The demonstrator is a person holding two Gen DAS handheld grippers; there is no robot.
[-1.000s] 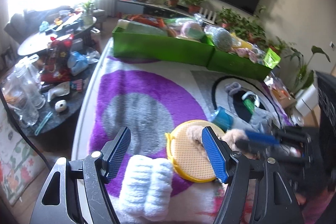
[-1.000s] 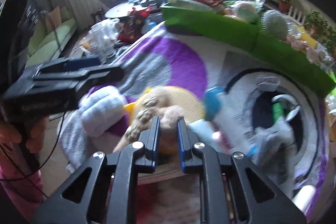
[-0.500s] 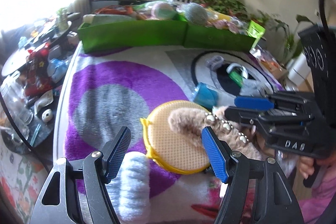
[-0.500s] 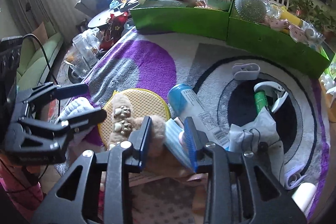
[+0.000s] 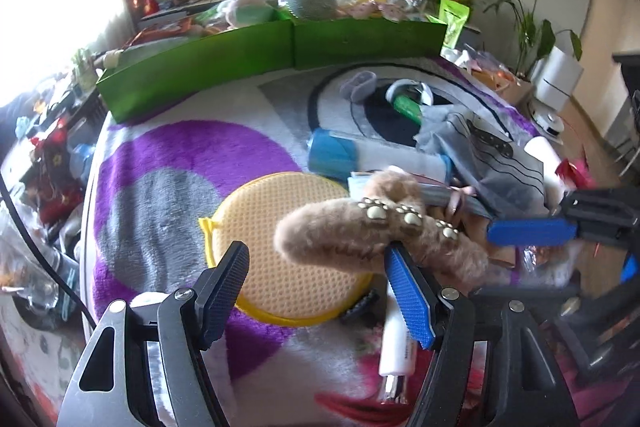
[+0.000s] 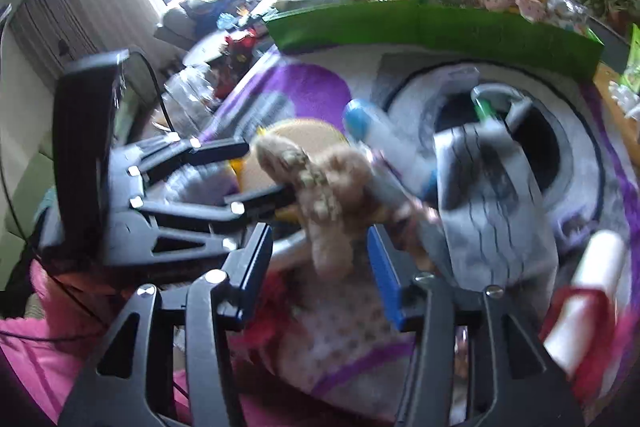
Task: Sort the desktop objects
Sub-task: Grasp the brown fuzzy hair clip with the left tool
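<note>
Right wrist view: your right gripper (image 6: 320, 267) jaws just opened, releasing furry slipper (image 5: 380, 231), which now rests on yellow pad (image 5: 280, 227). Left gripper (image 5: 316, 287) open, nothing clamped. Slipper unsorted; green bins (image 5: 280, 51) well apart.

Black left tool (image 5: 316, 291) and right tool (image 6: 320, 267), blue pads, silver screws, pink sleeve (image 6: 36, 339).

Both wrist cameras look steeply down, close above the purple-and-grey shaggy rug (image 5: 168, 163); each faces the long green boxes (image 6: 480, 27); both share the fluffy brown paw-studded headband (image 5: 360, 231), yellow-rimmed round mesh pad (image 5: 280, 211).
</note>
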